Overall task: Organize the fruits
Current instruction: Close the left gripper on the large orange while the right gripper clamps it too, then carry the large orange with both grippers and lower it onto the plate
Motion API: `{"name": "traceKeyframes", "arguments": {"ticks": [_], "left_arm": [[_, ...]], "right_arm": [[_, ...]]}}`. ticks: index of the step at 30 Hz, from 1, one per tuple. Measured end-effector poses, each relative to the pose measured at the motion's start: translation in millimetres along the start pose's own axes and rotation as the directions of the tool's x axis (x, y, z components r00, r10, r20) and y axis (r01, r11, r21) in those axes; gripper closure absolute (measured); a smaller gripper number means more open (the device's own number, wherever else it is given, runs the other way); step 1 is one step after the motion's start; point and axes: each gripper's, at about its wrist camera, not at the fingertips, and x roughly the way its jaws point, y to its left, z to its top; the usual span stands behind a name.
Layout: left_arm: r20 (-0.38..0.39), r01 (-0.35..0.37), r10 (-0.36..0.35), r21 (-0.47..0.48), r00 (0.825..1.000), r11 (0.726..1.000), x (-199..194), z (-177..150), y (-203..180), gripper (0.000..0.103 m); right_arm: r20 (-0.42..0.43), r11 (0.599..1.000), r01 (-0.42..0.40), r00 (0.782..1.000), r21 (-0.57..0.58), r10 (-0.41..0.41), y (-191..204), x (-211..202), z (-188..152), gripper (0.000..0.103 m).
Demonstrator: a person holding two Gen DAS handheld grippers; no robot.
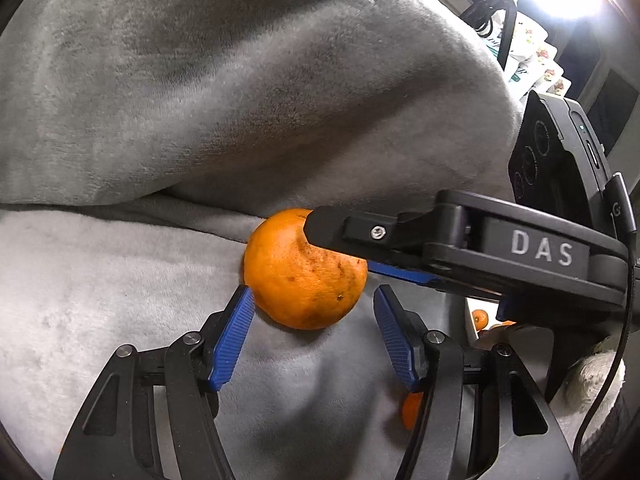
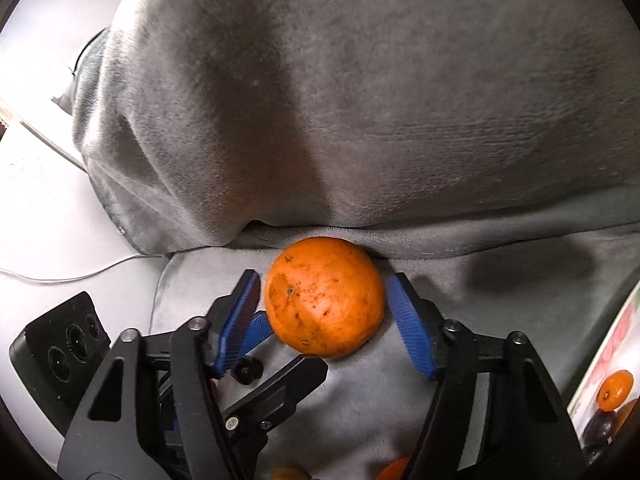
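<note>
While both tongs stood released around it, left tongs [image 1: 314,312] and right tongs [image 2: 322,304], the round, brown-speckled orange [image 2: 324,296] lay on grey fleece blanket [image 2: 360,120], pads flanking at three and nine o'clock.

The orange [image 2: 324,296] is bright orange with brown speckles and scuff marks. The blanket [image 2: 360,100] beneath and behind it is plain grey plush. Both the right gripper [image 2: 322,304] and the left gripper [image 1: 314,320] have black frames and ribbed blue finger pads [image 2: 412,324]. White letters "DAS" mark the right gripper's black body [image 1: 542,246] in the left wrist view. A box [image 2: 612,364] at the right edge holds orange and dark purple fruit.
</note>
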Motion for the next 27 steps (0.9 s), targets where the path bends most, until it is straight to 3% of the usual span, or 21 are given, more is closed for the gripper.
{"name": "traceKeyframes", "arguments": {"ticks": [5,11,27], "left_arm": [[-0.006,-0.007,0.007,-0.001,1.0,1.0,3,1,-2,0.042],[0.002,-0.031,0.031,0.013,1.0,0.999,0,-2,0,0.052],[0.035,-0.05,0.048,0.063,0.998,0.997,-12,-17,-36,0.052]], "right_arm": [[-0.005,1.0,0.003,1.0,0.007,-0.003,-2,6,-1,0.041],[0.001,1.0,-0.01,1.0,0.015,0.01,-7,3,0,0.045],[0.034,1.0,-0.016,0.999,-0.026,0.017,9,-25,-13,0.048]]}}
